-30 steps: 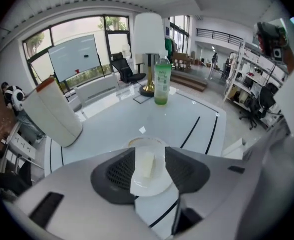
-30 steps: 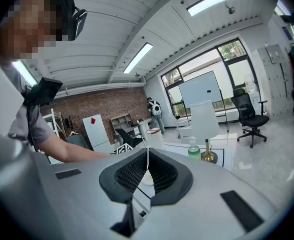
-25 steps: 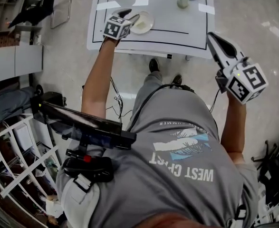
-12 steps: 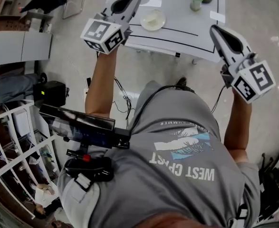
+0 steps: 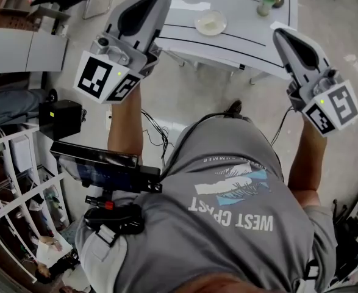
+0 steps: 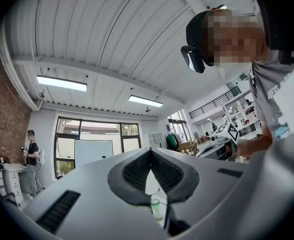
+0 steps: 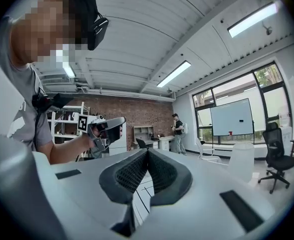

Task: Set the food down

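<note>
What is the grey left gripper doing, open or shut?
Shut. In the left gripper view the grey left gripper has its dark ribbed pads touching at the tips, with nothing between them.

We see the food as a pale, whitish heap, too small for us to tell what kind it is. It lies in the middle of a small round white dish. The dish sits flat on the white table, in its middle part. It rests just on the far side of a black line drawn across the tabletop, well inside the table's near edge.
</note>
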